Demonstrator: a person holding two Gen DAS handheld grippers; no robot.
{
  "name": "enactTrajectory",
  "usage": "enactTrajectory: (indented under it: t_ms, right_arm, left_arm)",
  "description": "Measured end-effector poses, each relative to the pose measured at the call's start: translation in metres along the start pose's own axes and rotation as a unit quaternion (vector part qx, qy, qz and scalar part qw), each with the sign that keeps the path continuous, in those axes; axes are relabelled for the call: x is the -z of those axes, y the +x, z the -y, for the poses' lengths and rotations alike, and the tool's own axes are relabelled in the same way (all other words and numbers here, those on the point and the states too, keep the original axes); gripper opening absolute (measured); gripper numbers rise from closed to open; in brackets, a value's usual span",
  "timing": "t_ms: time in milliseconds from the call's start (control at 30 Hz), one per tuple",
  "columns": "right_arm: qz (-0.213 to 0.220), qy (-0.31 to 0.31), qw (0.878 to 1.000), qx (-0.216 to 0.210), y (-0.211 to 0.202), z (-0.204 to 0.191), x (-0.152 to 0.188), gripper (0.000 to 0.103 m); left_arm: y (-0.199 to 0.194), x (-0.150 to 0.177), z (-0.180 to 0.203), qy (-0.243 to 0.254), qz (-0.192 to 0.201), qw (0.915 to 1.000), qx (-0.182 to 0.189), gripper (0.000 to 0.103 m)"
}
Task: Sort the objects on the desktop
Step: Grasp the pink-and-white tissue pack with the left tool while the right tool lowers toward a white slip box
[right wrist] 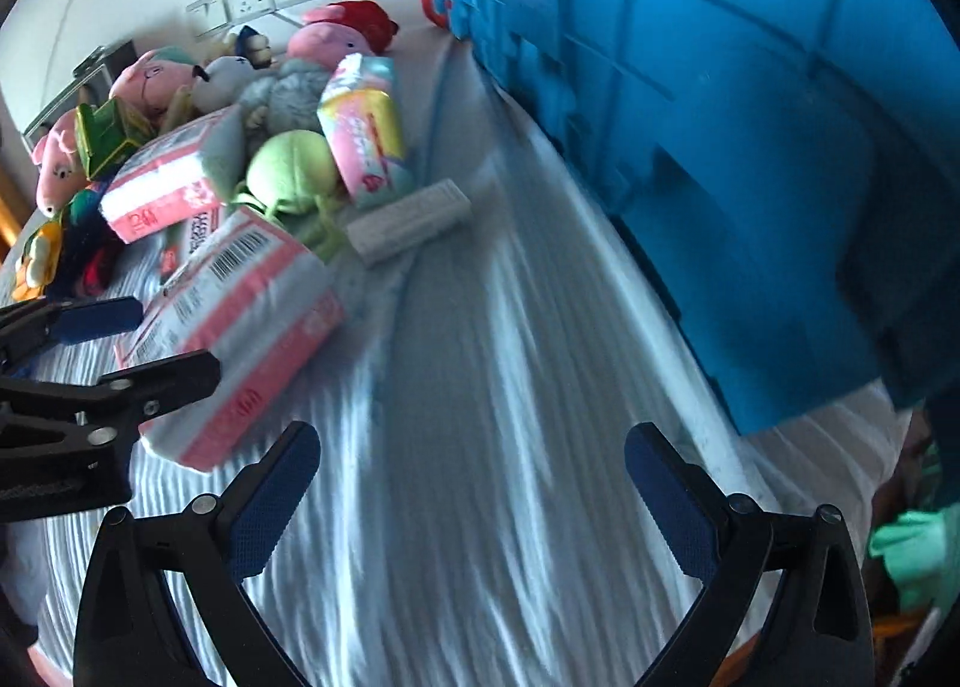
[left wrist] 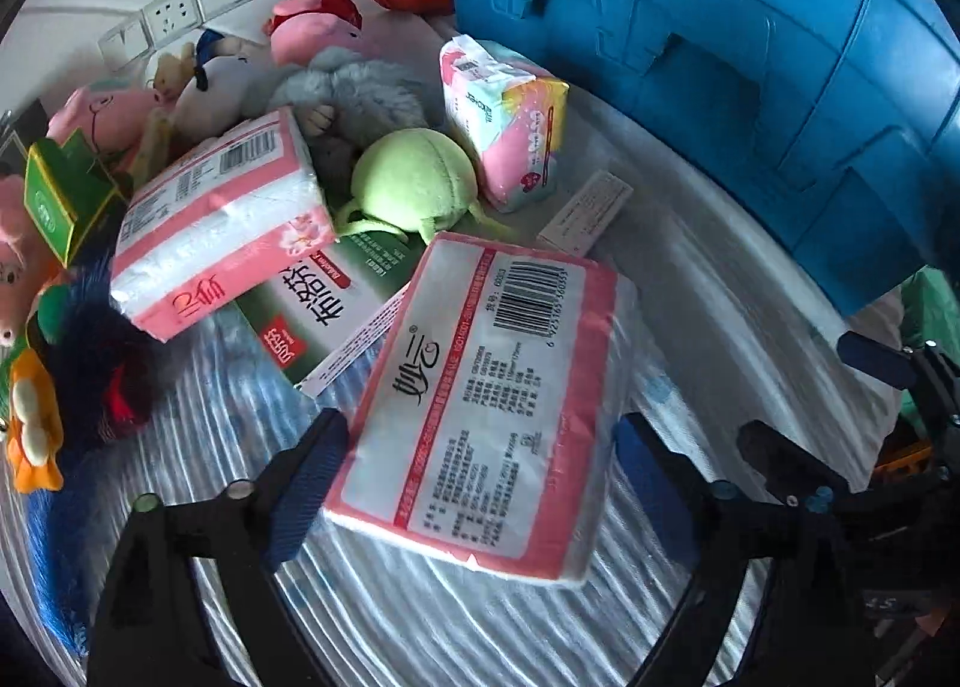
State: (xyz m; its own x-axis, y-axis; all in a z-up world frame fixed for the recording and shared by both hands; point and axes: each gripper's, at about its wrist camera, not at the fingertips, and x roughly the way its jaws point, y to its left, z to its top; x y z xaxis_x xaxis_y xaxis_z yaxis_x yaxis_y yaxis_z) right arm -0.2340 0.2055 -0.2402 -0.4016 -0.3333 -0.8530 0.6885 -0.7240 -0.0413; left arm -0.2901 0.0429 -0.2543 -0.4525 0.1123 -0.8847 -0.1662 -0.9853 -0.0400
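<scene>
Pink-bordered tissue pack (left wrist: pixel 486 411), barcode label up, lies on the striped cloth (left wrist: pixel 420 627) between the wide-open jaws of the left gripper (left wrist: pixel 480 483), unclamped. Three tissue packs show, two pink-bordered, one pastel (left wrist: pixel 510 129), plus one green plush ball (left wrist: pixel 414 183). Right gripper (right wrist: pixel 474 501) gapes empty over cloth.

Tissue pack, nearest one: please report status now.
Left tongs open, straddling pink tissue pack, pads not pressing. Right tongs open, empty, over striped cloth. Blue crate close on right.
</scene>
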Motion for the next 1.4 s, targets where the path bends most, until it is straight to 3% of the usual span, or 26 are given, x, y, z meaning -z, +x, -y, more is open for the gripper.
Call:
enactTrajectory:
  t_ms: [100,200,367,500,600,700,900,1000,1167,1267,1300,1400]
  right_arm:
    - [-0.008,0.013,1.0,0.003,0.004,0.009,0.007,0.103]
    - [0.0,0.016,1.0,0.002,0.002,0.012,0.006,0.103]
    - [0.011,-0.003,1.0,-0.023,0.009,-0.005,-0.008,0.103]
    - [0.018,-0.017,0.998,-0.054,0.024,-0.025,-0.024,0.103]
    - [0.031,-0.045,0.997,-0.055,0.037,-0.041,-0.043,0.103]
    - [0.034,-0.073,0.995,-0.066,0.055,-0.048,-0.064,0.103]
    - [0.052,-0.115,0.99,-0.066,0.081,-0.054,-0.089,0.103]
    - [0.054,-0.146,0.983,-0.094,0.083,-0.058,-0.089,0.103]
    - [0.034,-0.165,0.967,-0.193,0.061,-0.068,-0.066,0.103]
    - [0.059,-0.164,0.976,-0.132,0.053,-0.065,-0.057,0.102]
    - [0.065,-0.15,0.981,-0.1,0.055,-0.064,-0.06,0.098]
    - [0.047,-0.093,0.992,-0.069,0.065,-0.046,-0.073,0.045]
  left_arm:
    - [0.024,-0.002,0.0,-0.008,-0.028,0.9995,-0.013,0.098]
    - [0.018,0.003,-0.007,-0.044,-0.007,0.999,-0.006,0.094]
    - [-0.019,0.035,-0.025,-0.087,0.026,0.9941,-0.059,0.093]
    - [-0.039,0.055,-0.061,-0.146,0.041,0.9792,-0.135,0.092]
    - [-0.036,0.063,-0.097,-0.201,0.033,0.9653,-0.163,0.092]
    - [-0.029,0.073,-0.12,-0.241,0.018,0.9572,-0.16,0.092]
    - [-0.023,0.07,-0.118,-0.235,0.027,0.9584,-0.16,0.092]
    - [-0.017,0.07,-0.124,-0.243,0.021,0.9566,-0.16,0.093]
    - [-0.007,0.07,-0.129,-0.247,0.007,0.9547,-0.165,0.095]
    - [-0.003,0.071,-0.132,-0.259,0.006,0.9535,-0.154,0.097]
    - [-0.003,0.072,-0.133,-0.265,0.007,0.9526,-0.149,0.097]
    - [-0.004,0.073,-0.137,-0.272,0.015,0.9511,-0.146,0.097]
